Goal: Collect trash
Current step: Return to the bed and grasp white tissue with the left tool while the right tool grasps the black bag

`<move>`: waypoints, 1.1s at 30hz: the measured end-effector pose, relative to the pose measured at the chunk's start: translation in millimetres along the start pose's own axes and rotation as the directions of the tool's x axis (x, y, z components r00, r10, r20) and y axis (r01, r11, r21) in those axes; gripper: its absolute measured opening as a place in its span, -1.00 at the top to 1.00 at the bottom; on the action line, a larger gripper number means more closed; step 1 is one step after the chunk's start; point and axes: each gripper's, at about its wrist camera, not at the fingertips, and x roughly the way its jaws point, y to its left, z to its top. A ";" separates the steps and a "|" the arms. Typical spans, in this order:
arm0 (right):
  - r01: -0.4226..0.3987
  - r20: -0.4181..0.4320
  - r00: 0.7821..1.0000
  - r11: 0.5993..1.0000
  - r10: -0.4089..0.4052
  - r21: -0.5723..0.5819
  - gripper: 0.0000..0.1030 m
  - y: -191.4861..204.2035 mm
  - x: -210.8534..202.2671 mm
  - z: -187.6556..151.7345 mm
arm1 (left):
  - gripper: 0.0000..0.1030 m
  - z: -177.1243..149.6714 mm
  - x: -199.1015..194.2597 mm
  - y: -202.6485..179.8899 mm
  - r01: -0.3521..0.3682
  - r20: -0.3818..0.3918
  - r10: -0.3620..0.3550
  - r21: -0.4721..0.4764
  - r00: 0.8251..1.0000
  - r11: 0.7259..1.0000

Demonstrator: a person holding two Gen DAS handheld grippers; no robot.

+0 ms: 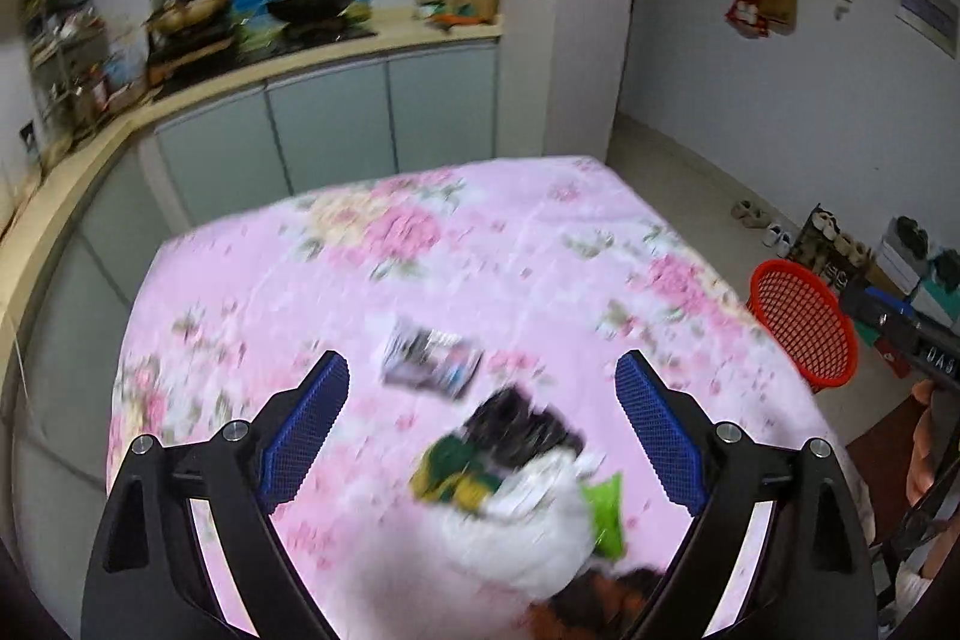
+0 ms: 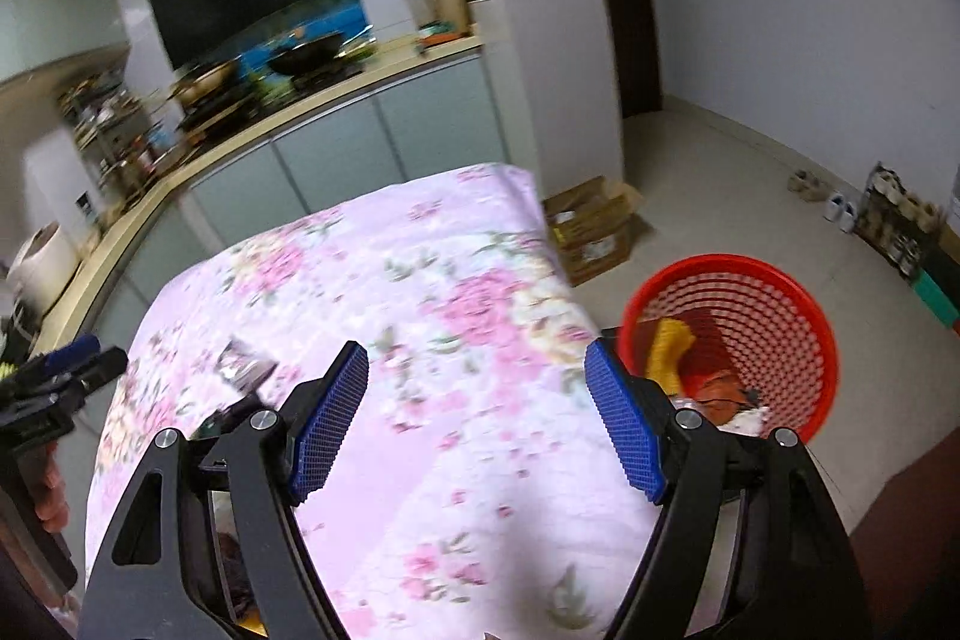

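A pile of trash lies on the pink floral tablecloth (image 1: pixel 420 250): a silver-black wrapper (image 1: pixel 432 361), a dark wrapper (image 1: pixel 519 424), a green-yellow packet (image 1: pixel 456 472), crumpled white paper (image 1: pixel 528 526) and a green wrapper (image 1: pixel 606 514). My left gripper (image 1: pixel 480 361) hovers open above the pile, with nothing pressed between its blue pads. My right gripper (image 2: pixel 477 349) stands open and empty over the cloth (image 2: pixel 480 460), just left of the red mesh basket (image 2: pixel 726 259). A yellow item (image 2: pixel 669 346) and other trash lie in the basket. The picture is blurred by motion.
The red basket (image 1: pixel 780 268) stands on the floor off the table's right edge. An open cardboard box (image 2: pixel 594 226) sits behind it. A kitchen counter with a stove and pans (image 1: pixel 306 9) runs behind the table. Shoes and a rack (image 1: pixel 840 244) line the right wall.
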 end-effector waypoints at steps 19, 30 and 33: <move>-0.057 -0.096 0.994 0.995 0.050 -0.076 -0.42 41.2 20.3 -15.9 | -0.69 -88.0 55.0 -6.6 0.108 -0.193 -0.131 -0.124 0.972 0.986; -0.114 -0.170 0.981 0.987 0.094 -0.115 -0.42 57.0 54.2 -18.4 | 0.25 -104.9 57.7 25.0 0.112 -0.211 -0.160 -0.222 0.964 0.968; -0.153 -0.207 0.971 0.978 0.121 -0.143 -0.41 70.5 68.5 -20.3 | 0.54 -112.1 59.9 27.4 0.103 -0.221 -0.155 -0.228 0.963 0.968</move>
